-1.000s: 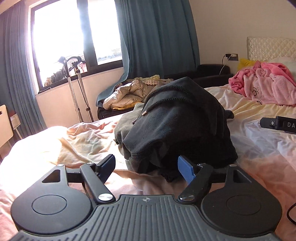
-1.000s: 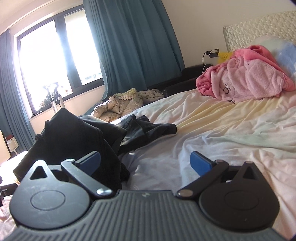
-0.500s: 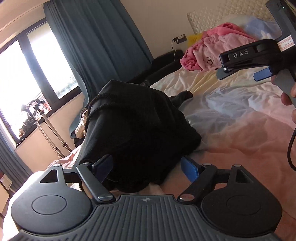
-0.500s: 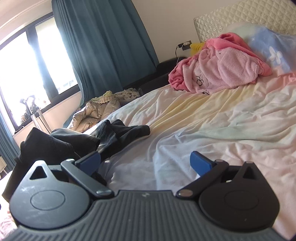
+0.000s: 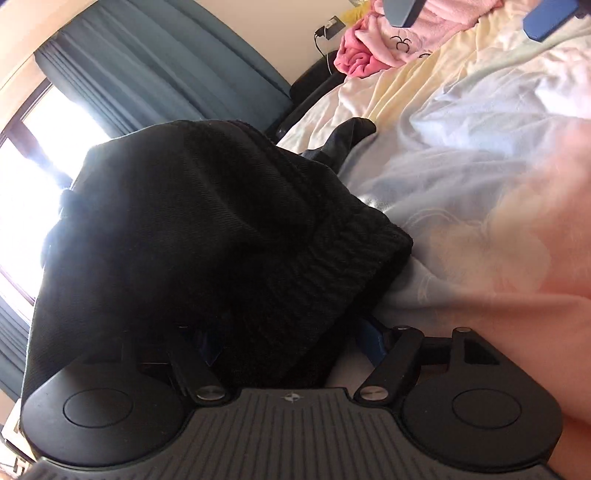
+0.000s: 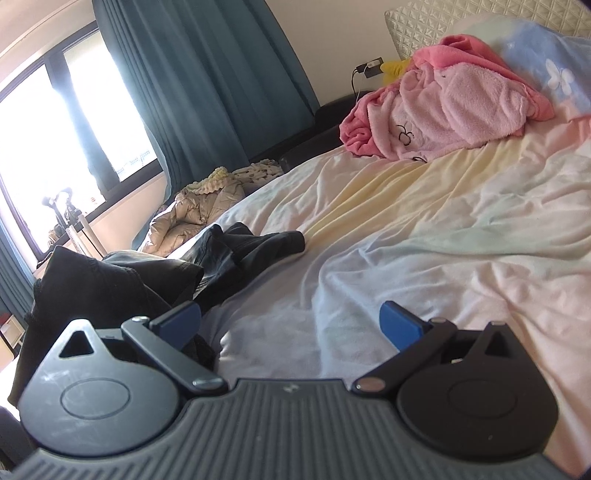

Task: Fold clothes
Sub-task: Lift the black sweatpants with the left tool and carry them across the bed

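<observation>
A black knitted garment (image 5: 207, 236) fills the left and centre of the left wrist view, heaped on the bed's pale pastel sheet (image 5: 480, 192), its ribbed hem reaching toward the centre right of the frame. The left gripper (image 5: 291, 343) is pushed in at the foot of this heap: its fingers stand apart, with dark cloth lying between them and draped over the left finger, whose blue pad barely shows, while the right blue pad (image 5: 371, 343) peeks out at the edge of the fabric. In the right wrist view the same black garment (image 6: 92, 288) sits at the lower left, and another dark piece of clothing (image 6: 251, 243) lies spread beside it toward the middle of the frame. The right gripper (image 6: 291, 321) hovers above the sheet with its fingers wide apart and nothing between them; its left pad (image 6: 181, 317) overlaps the dark heap in the picture. A pink fleece blanket (image 6: 443, 99) is bunched at the upper right, near a quilted headboard (image 6: 461, 18). Teal curtains (image 6: 207, 81) hang at the upper centre beside a bright window (image 6: 48, 136), and a beige padded jacket (image 6: 195, 214) lies below them.
</observation>
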Motion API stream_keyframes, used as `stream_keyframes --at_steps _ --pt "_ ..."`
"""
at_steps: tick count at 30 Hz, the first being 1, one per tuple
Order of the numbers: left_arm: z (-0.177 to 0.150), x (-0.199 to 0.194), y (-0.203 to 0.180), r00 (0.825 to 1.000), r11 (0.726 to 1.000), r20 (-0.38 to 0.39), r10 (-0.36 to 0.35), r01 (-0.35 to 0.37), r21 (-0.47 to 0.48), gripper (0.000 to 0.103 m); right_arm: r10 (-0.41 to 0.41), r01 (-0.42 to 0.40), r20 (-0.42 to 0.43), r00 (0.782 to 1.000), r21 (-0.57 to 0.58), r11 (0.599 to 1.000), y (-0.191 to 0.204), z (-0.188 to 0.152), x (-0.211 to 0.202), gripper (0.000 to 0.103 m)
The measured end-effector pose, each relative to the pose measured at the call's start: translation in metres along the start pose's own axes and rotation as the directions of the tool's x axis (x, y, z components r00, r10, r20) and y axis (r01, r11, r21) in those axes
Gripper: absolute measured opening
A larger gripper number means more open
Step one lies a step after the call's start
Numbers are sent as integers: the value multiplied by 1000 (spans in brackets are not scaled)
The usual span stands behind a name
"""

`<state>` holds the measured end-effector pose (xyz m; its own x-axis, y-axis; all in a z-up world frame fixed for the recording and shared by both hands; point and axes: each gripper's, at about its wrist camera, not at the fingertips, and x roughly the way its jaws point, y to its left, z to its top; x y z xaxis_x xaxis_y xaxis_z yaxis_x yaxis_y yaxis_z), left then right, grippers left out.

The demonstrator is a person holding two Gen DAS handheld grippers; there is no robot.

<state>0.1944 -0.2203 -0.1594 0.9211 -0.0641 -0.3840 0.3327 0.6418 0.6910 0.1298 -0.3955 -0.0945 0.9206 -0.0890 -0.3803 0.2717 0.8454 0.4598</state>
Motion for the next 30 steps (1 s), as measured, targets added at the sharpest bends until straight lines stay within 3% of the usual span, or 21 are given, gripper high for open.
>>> stream_keyframes --at_steps 7,10,12,15,16,20,23,26,29,30 --pt "-1 0 17 995 995 66 -77 81 -61 77 8 -8 11 1000 24 1000 -2 1 3 103" --pt "-1 -3 28 994 988 95 -61 74 -135 57 12 -12 -12 1000 5 1000 3 -2 7 103" --pt "-1 -6 36 992 981 114 -48 69 -184 37 16 -17 -28 999 -14 1000 6 -5 10 103" --pt "6 -14 62 990 963 140 -2 40 -268 16 21 -23 -46 999 -38 999 10 -9 13 103" --pt "8 -16 70 989 955 148 14 31 -295 11 21 -23 -47 999 -36 999 10 -10 13 103" --pt "17 -27 104 981 915 175 79 -2 -404 10 31 -32 -54 998 -30 999 10 -16 16 103" --pt "24 -43 155 975 857 187 123 -10 -515 10 36 -38 -38 999 -36 999 11 -22 17 103" --pt "30 -64 222 961 782 196 195 -32 -622 10 36 -39 -43 998 -69 997 15 -33 20 103" --pt "24 -80 295 944 684 178 278 -64 -726 9 54 -62 -93 994 -86 994 19 -44 27 103" --pt "17 -85 325 937 640 157 314 -87 -764 9 55 -65 -95 994 -105 992 22 -46 27 103"
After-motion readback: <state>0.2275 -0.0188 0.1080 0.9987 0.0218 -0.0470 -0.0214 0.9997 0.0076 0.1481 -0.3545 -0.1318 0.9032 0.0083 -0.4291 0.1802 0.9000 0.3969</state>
